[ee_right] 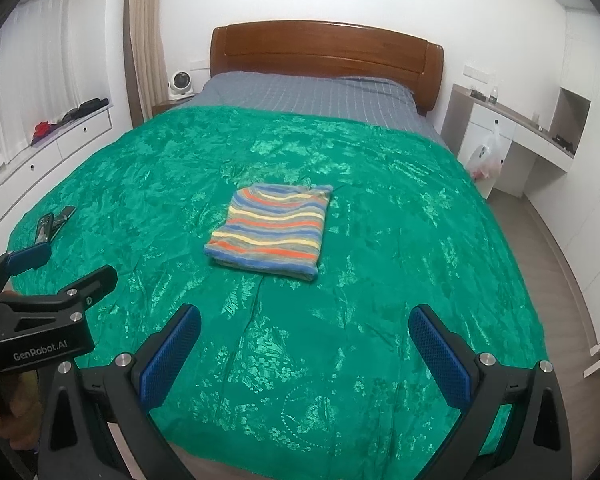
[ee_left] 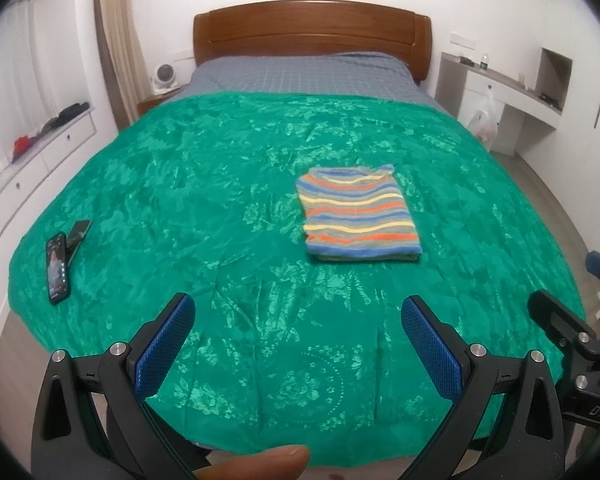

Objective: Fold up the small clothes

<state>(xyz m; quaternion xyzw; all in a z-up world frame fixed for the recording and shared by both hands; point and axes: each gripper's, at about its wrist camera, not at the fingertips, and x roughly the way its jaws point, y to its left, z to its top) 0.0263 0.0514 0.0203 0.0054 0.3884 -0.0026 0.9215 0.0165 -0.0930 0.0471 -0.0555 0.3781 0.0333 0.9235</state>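
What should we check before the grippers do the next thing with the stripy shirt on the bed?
1. Striped shirt folded into a neat rectangle: ok.
2. Left gripper open and holding nothing: ok.
3. Right gripper open and holding nothing: ok.
4. Both grippers apart from the shirt: ok.
5. Phone on the green blanket lies well away from the shirt: ok.
6. More clothes waiting to be folded: cannot tell, none show on the bed.
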